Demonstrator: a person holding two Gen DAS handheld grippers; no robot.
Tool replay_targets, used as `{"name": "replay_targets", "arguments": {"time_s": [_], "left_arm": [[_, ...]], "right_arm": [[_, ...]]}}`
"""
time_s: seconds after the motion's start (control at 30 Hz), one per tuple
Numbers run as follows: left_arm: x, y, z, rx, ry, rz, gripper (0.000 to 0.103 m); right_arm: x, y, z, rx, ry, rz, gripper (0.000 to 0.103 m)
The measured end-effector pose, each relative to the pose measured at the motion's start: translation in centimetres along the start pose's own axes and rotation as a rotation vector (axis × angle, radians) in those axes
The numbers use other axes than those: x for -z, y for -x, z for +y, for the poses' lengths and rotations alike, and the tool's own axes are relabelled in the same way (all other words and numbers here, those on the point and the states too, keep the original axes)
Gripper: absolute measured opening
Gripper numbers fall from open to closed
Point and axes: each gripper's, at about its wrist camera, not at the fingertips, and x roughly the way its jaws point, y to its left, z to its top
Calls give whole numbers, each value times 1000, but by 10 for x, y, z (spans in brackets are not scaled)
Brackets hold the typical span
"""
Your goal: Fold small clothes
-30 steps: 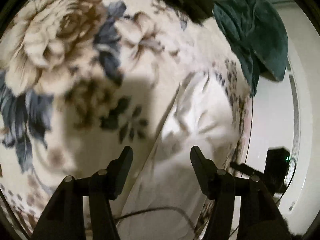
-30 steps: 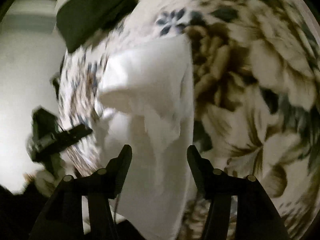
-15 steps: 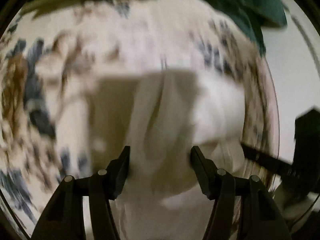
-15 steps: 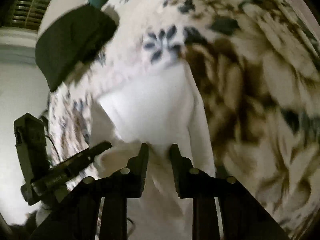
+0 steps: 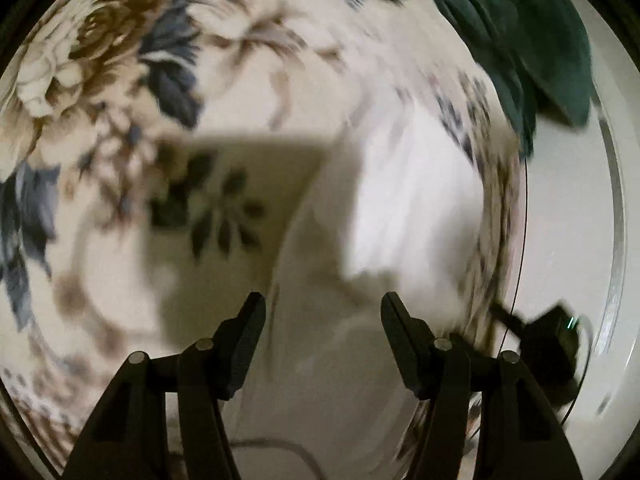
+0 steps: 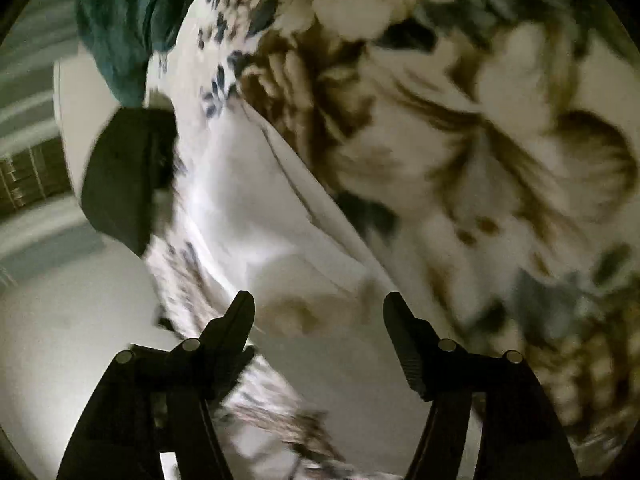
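A small white garment (image 5: 400, 200) lies on a floral blanket (image 5: 120, 80), near the blanket's edge. My left gripper (image 5: 323, 302) hovers over the garment's near part with its jaws apart, and the cloth lies below them, not pinched. In the right wrist view the same white garment (image 6: 248, 208) runs diagonally across the blanket (image 6: 480, 160). The right gripper (image 6: 318, 299) is above its near end. Its jaws are opening and stand wide, with the cloth under the gap and no pad pressing on it. Both views are blurred by motion.
A teal cloth (image 5: 520, 40) is bunched at the blanket's far edge, also visible as the teal cloth (image 6: 120, 20) at top left. A black fabric item (image 6: 124, 176) lies beside the white garment. A black device with a green light (image 5: 552, 336) sits past the blanket's edge over pale floor (image 5: 568, 220).
The right gripper closed on the white garment half a second ago and has now opened and rolled, so the cloth lies slanted in its view. The left gripper shifted over the garment, jaws unchanged.
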Motion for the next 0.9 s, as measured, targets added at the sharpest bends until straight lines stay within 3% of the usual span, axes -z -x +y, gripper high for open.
{"name": "replay_targets", "arguments": {"time_s": [0.03,0.1,0.13,0.17,0.2,0.27,0.4,0.47,0.53,0.6,0.63,0.67,0.7,0.73,0.8,0.9], "left_arm": [[-9,-6,0,8,9,-13,58],[-21,-19,-8,-50,-45,-25,54],[-24,-19,-12,-61,-67,-48,41],[-23,-16,-18,-57,-89,-70,12],[-20,-14,-24,-63,-117,-79,7],[-16,-6,-30,-67,-153,-90,8],[-6,-6,-20,-66,-120,-78,8],[-7,-26,-18,-99,-97,-31,12],[-5,-30,-7,-51,-65,33,14],[-5,-26,-13,-22,-99,49,17],[-2,-20,-17,-15,-132,46,29],[2,-14,-18,-1,-148,48,59],[7,-9,-17,31,-153,54,72],[11,-4,-14,43,-143,59,77],[23,4,-8,76,-107,70,77],[55,28,6,55,-71,41,77]], "right_arm": [[-5,-6,2,-1,-10,3,69],[-11,-25,9,55,16,21,68],[-10,-30,11,79,38,21,54],[-7,-33,15,102,70,11,21],[-4,-37,21,143,115,11,11],[4,-31,28,201,172,-14,11],[14,-5,18,253,206,-85,11],[11,-10,10,286,219,-37,11],[4,-18,3,301,201,6,14],[-1,-26,10,285,190,46,25],[-1,-26,12,274,196,65,45],[2,-21,11,258,203,76,65],[5,-16,13,240,211,75,68],[9,-13,14,234,216,77,68],[19,2,7,231,218,104,68],[46,21,-13,242,196,157,68]]}}
